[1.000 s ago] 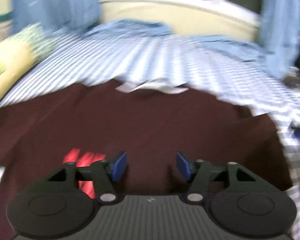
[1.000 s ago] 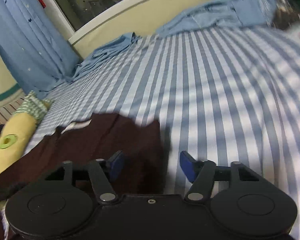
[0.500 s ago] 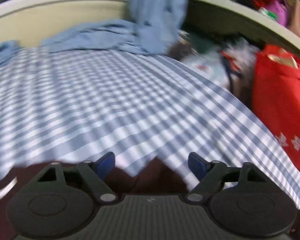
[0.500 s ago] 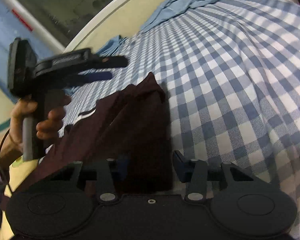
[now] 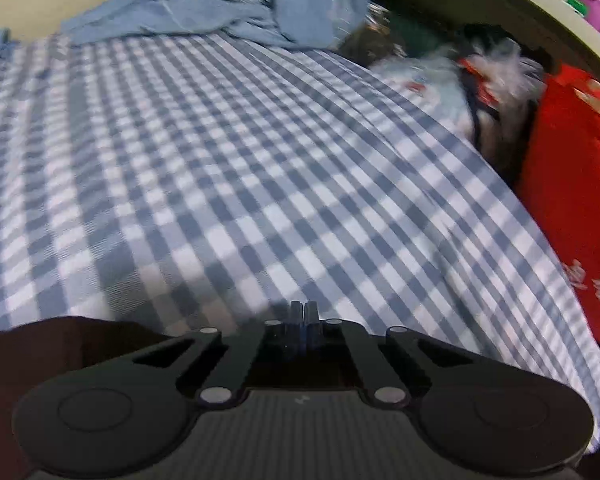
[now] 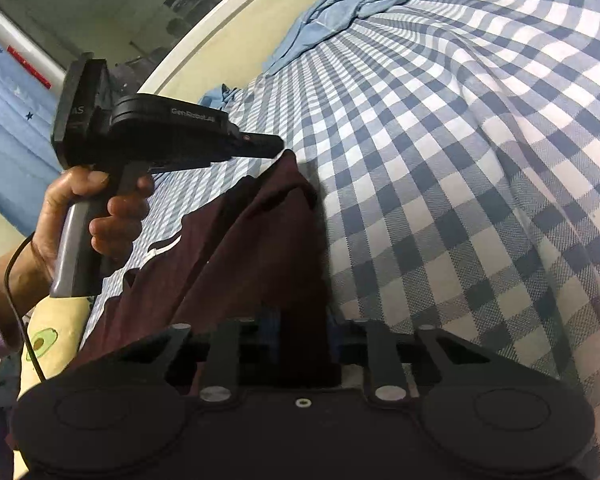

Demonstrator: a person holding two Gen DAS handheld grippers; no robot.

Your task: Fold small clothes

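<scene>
Left claw (image 6: 276, 148) pinched on the maroon garment (image 6: 236, 264) corner; right claw (image 6: 300, 328) just narrowed onto its hem; checked bed sheet (image 5: 260, 168), red bag (image 5: 572, 184), blue cloth (image 5: 204, 8) beyond.

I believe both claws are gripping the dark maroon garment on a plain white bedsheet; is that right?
Not quite: the bedsheet is blue-and-white checked, not plain white, as the right wrist view shows. The left claw and right claw do grip the dark maroon garment.

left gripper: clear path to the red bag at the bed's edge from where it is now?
Probably not yet. The left gripper is shut, seemingly pinching the maroon garment's far corner. The red bag lies off its right across bare checked sheet; nothing blocks it, but the garment would drag along.
</scene>
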